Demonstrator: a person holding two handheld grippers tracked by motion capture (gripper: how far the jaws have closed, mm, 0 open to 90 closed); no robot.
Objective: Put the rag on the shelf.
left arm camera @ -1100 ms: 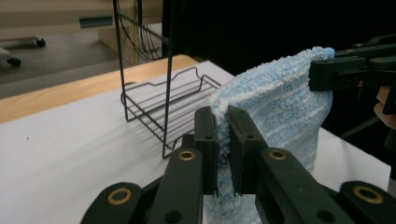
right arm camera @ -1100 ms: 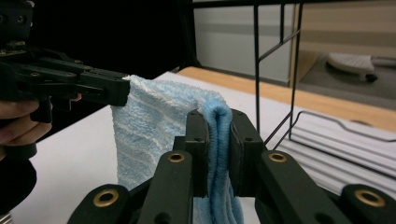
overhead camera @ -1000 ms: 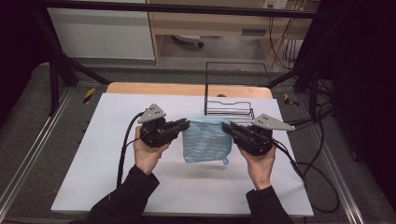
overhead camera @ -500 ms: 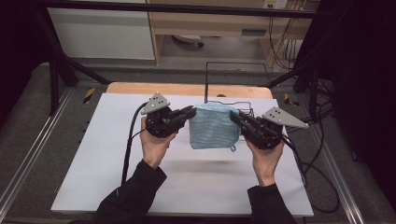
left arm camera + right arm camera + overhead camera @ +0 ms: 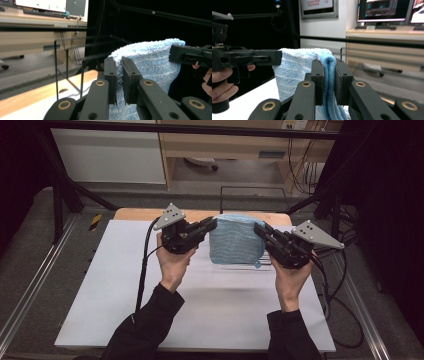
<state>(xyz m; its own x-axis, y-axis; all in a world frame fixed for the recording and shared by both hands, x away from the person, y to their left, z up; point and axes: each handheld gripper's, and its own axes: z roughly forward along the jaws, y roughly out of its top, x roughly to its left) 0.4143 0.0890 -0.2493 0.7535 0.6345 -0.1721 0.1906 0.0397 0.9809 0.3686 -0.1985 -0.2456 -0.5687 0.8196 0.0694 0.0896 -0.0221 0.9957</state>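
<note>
Holding the blue towel up between your two hands, you have it clear of the table, its top edge stretched from one pair of tongs to the other. Your left tongs are clamped on the towel's upper left corner; in the left gripper view the two black pads stand nearly together with a fold of the terry cloth pinched between them. Your right tongs grip the upper right corner the same way, and in the right gripper view a doubled edge of the towel runs down through the narrow gap between the pads.

From above, the towel hangs as a rough square beneath the two grips, with a small loop tag dangling at its lower right corner. The cloth hangs over the far part of the white table sheet, near the wooden edge at the back. A black wire rack stands just behind the towel on that far edge; its thin uprights show in the left gripper view beyond the tongs. Both your hands sit at about the same height, left hand and right hand well apart, with cables trailing down toward you.
</note>
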